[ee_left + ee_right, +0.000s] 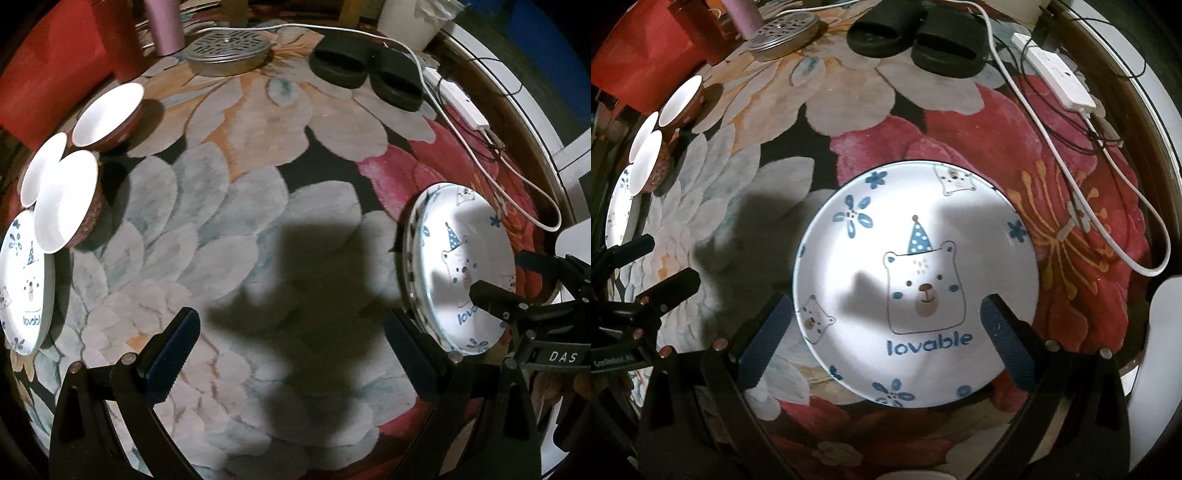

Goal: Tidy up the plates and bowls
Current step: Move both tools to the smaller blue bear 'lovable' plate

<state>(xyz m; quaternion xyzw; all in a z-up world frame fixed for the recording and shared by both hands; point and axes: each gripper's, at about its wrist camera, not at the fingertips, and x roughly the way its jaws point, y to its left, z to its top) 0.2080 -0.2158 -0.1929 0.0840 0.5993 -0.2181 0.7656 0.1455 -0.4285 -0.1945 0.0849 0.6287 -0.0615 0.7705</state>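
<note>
A white bear-print plate (916, 280) lies on the floral mat, and further rims show under its left edge (410, 258). My right gripper (888, 341) stands open over the plate's near half, one finger on each side, holding nothing. My left gripper (293, 354) is open over bare mat to the left of that plate. Three white bowls with red-brown outsides (107, 114) (66, 199) (42, 170) cluster at the far left. The nearest bowl overlaps a second bear-print plate (22, 288). The right gripper (506, 277) also shows in the left wrist view.
A pair of black slippers (354, 66) lies at the back, beside a perforated metal lid (229, 51) and a pink cylinder (166, 26). A white power strip (458, 96) and a looping white cable (517, 177) run along the right edge. A white bucket (413, 22) stands at the back right.
</note>
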